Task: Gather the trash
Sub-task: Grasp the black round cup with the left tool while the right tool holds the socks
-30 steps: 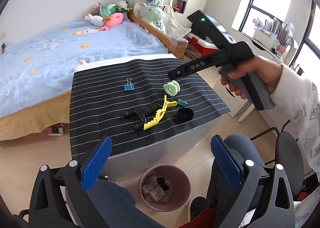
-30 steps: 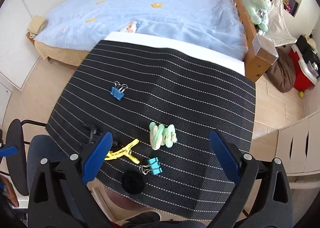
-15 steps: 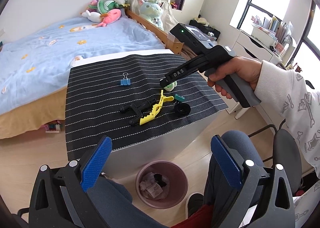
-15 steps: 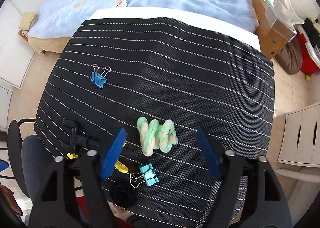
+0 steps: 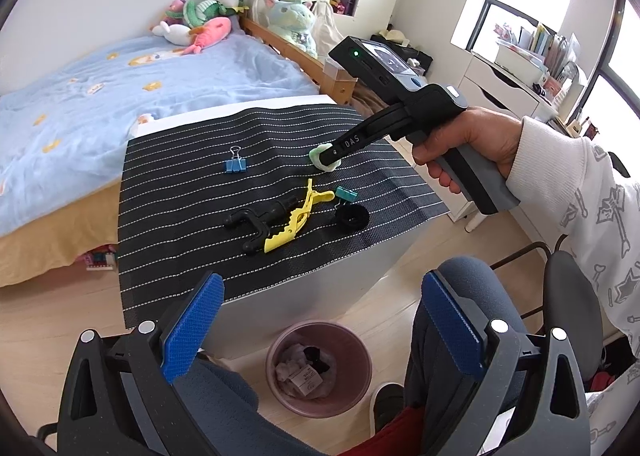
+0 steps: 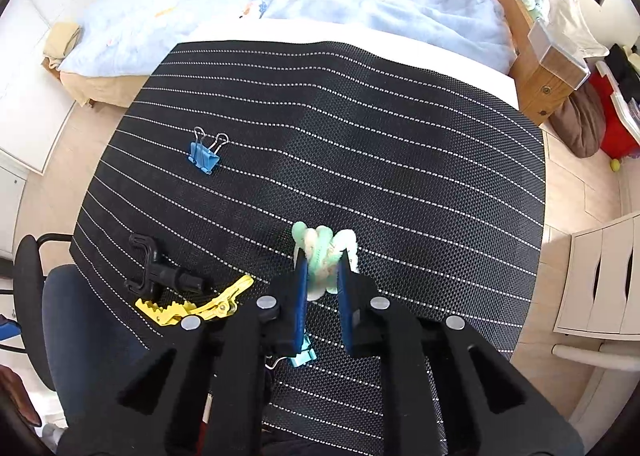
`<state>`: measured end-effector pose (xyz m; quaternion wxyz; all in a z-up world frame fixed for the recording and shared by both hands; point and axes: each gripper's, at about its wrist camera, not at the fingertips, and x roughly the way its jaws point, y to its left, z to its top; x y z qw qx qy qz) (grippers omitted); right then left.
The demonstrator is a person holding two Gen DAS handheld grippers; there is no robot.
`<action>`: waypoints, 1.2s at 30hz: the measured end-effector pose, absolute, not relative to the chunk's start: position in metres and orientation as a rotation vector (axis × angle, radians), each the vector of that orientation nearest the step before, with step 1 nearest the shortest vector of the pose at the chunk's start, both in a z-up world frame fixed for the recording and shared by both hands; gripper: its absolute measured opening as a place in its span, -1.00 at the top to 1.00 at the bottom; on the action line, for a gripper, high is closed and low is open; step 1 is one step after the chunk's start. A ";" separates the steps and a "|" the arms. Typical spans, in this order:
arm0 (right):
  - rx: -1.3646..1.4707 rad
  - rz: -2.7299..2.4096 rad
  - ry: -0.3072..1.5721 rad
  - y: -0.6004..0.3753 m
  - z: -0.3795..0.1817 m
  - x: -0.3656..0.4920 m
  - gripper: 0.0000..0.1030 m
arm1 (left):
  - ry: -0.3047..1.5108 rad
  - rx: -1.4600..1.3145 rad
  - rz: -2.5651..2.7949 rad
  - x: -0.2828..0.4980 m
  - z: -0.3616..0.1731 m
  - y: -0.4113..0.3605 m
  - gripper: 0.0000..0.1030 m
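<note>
Between the right gripper's just-closed pads, clenched on the green-white fuzzy coil: lift straight, carry to the pink bin beneath the splayed, empty left gripper.

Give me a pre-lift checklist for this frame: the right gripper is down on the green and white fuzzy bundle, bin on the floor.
1. Right gripper jaws, which have just been closing, pinch the fuzzy bundle: ok.
2. Bundle lifted off the striped mat: not ok, resting on it.
3. Teal binder clip outside the grip: ok.
4. Yellow clip and black bracket apart from the bundle: ok.
5. Pink bin open, with room: ok.
6. Left gripper empty and open: ok.
</note>
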<state>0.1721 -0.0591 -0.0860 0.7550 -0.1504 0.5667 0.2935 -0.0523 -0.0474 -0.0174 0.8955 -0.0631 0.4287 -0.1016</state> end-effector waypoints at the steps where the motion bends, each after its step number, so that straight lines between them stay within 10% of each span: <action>1: -0.320 0.641 1.232 -0.061 -0.084 0.171 0.75 | 0.888 -0.126 -0.214 -0.051 -0.017 -0.049 -0.85; 36: -0.116 0.610 1.151 -0.154 -0.050 0.154 0.75 | 1.100 -0.013 -0.367 0.072 -0.067 -0.115 -0.84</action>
